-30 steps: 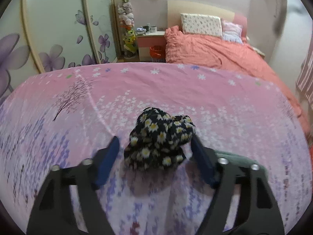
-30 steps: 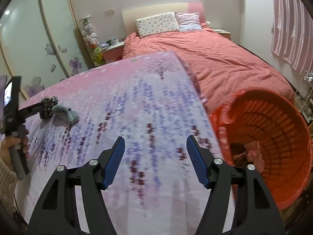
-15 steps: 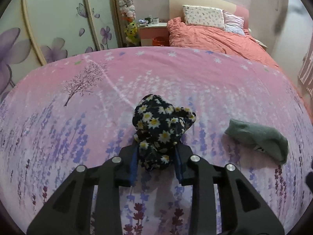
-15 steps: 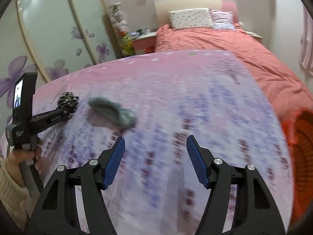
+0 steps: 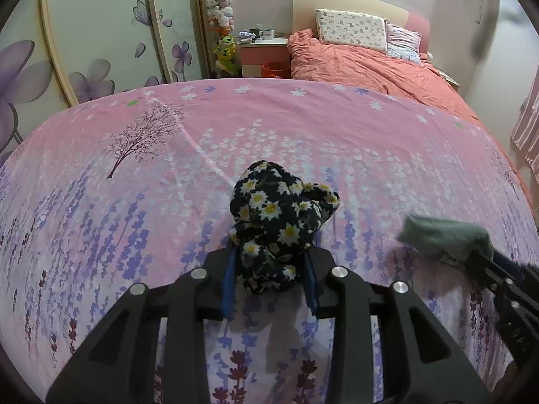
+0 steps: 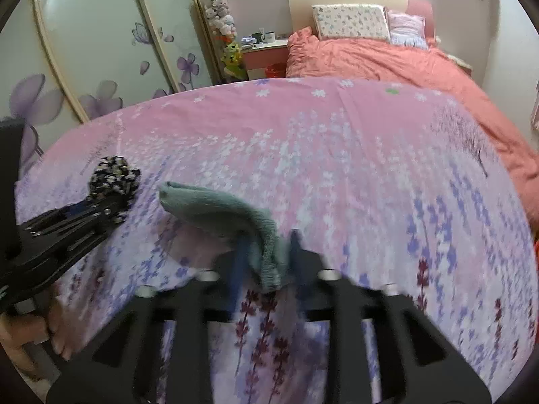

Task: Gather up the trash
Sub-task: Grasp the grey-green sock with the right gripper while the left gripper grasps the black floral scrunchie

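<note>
Black, daisy-printed cloth, bunched into a wad, sits between the blue pads of the left gripper. Its jaws are easing open, yet the pads still press the wad's lower part, which rests on the pink bedsheet with its lavender print. To the right on the same sheet lies a grey-green sock. The right gripper is closing its jaws on the sock's cuff end; the fingers are blurred, but the cuff is pinched between them while the toe end points away toward the left gripper. At the left edge of the right wrist view, a hand grips the left tool's handle. Farther off stand a bed with a coral duvet, two pillows against its headboard, a nightstand carrying mugs, and a wardrobe with purple flowers.
</note>
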{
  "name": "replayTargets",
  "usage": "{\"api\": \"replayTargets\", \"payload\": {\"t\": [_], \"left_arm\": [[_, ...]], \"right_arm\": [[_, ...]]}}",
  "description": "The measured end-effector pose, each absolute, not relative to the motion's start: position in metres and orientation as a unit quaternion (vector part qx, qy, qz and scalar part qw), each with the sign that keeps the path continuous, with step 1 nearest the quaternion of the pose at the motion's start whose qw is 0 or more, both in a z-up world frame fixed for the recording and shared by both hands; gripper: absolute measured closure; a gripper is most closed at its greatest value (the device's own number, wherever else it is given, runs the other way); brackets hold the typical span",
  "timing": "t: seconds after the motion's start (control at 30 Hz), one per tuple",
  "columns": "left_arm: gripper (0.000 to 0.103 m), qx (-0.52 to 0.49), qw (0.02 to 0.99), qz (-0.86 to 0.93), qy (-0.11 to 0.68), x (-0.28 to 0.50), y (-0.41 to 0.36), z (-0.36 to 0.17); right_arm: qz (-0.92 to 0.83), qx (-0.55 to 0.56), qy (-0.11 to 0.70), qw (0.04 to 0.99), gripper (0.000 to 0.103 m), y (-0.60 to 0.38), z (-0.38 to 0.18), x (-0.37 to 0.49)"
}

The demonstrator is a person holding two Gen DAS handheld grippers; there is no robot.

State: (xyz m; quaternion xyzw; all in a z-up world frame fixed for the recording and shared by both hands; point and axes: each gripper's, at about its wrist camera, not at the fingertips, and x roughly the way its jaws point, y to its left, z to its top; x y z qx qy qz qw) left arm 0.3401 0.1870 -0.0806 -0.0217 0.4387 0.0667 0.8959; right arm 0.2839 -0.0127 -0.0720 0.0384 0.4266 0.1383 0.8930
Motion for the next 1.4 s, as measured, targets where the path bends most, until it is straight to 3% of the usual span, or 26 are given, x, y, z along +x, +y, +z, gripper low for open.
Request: {"api": "replayTargets", "payload": {"t": [0.27,0.37,0.43,0.5,0.7,0.9,1.07,1.17,1.4], "left_arm": [[0.068,-0.021,0.896,0.067,0.439,0.340,0.187,-0.080],[0.068,-0.020,0.896,0.068,0.439,0.340,0.186,-0.080],[0.068,-0.020,0.896,0.068,0.439,0.340,0.186,-0.080],[0.068,-0.020,0.896,0.068,0.439,0.340,0.186,-0.080],[0.068,-0.021,0.896,0.068,0.439,0.340,0.186,-0.080],[0.068,-0.025,0.896,0.067,0.439,0.340,0.186,-0.080],[0.068,-0.023,0.896,0.067,0.439,0.339,0.184,-0.080],[0.059,-0.031,0.897,0.051,0.438,0.340,0.184,-0.080],[0.057,-0.031,0.897,0.046,0.438,0.340,0.181,-0.080]], "right_arm": [[0.095,0.040,0.403,0.909,0.089,-0.045,-0.063,0.238],[0.110,0.041,0.409,0.905,0.085,-0.055,-0.062,0.224],[0.135,0.044,0.413,0.900,0.057,-0.058,-0.061,0.222],[0.133,0.037,0.405,0.904,0.042,-0.057,-0.060,0.220],[0.121,0.028,0.413,0.902,0.042,-0.044,-0.068,0.239],[0.106,0.007,0.425,0.899,0.074,-0.032,-0.077,0.249],[0.100,0.011,0.424,0.900,0.077,-0.036,-0.077,0.249],[0.100,0.012,0.425,0.899,0.077,-0.037,-0.077,0.248],[0.103,0.017,0.427,0.898,0.076,-0.040,-0.078,0.248]]}}
